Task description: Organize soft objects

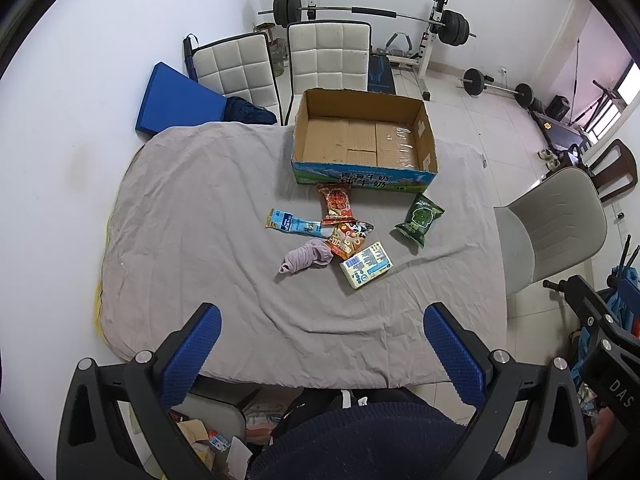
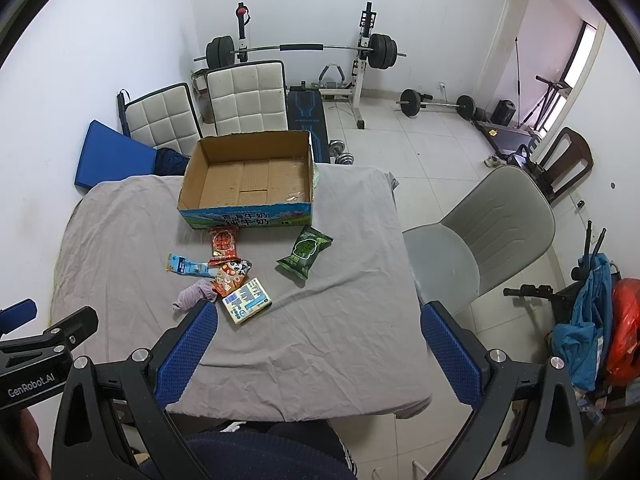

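An empty cardboard box (image 1: 362, 136) (image 2: 250, 178) stands at the far side of the grey-clothed table (image 1: 192, 208) (image 2: 328, 336). In front of it lie a red snack bag (image 1: 337, 203) (image 2: 224, 243), a green bag (image 1: 420, 220) (image 2: 305, 252), a blue-white packet (image 1: 290, 222) (image 2: 186, 266), an orange packet (image 1: 346, 240) (image 2: 230, 278), a pale tissue pack (image 1: 366, 265) (image 2: 247, 299) and a lilac cloth (image 1: 306, 259) (image 2: 194, 295). My left gripper (image 1: 322, 316) and my right gripper (image 2: 318, 314) are both open and empty, held above the table's near edge.
Two white padded chairs (image 1: 328, 56) and a blue cushion (image 1: 176, 100) stand behind the table. A grey chair (image 1: 556, 224) (image 2: 488, 240) stands at the right. Barbell rack and weights (image 2: 304, 52) line the far wall. Bags (image 2: 596, 320) hang at the right.
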Motion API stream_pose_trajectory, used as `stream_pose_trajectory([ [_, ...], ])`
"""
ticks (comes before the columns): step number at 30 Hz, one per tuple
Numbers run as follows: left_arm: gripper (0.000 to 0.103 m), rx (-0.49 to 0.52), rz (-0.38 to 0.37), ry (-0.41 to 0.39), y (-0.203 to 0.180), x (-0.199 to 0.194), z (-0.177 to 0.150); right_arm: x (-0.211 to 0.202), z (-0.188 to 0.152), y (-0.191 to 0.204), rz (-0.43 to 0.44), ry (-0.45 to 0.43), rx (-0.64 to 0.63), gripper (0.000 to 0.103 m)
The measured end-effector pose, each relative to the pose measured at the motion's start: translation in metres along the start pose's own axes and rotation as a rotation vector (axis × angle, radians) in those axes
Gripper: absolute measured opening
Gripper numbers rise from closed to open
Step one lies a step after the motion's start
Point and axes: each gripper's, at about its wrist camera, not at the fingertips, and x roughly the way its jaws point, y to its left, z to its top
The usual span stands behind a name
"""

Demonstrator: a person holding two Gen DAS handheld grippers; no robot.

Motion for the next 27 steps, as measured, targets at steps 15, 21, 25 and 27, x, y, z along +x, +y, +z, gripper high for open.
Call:
stream_pose_trajectory([
  [15,0.103,-0.003,0.000,-0.007,0.0010,-0.0016,0.0013,0.0043,-0.0002,-0.0019,-0.004,0.005,-0.001,0.103],
  [21,0.103,-0.011,0.001,-0.013,0.0025,-0.0043,0.0032,0.0048,-0.0002,-0.0026,-0.003,0.002,0.002,0.103],
  [25,0.103,-0.007,0.001,-0.012,0.0020,-0.0045,0.0047,0.0044,0.0006,-0.0023,-0.005,-0.002,0.004,0.103],
  [27,0.103,-0.007,0.001,-0.013,0.0019,-0.0050,0.0053,0.0044,0.0011,-0.0027,-0.005,-0.002,0.005,0.103],
])
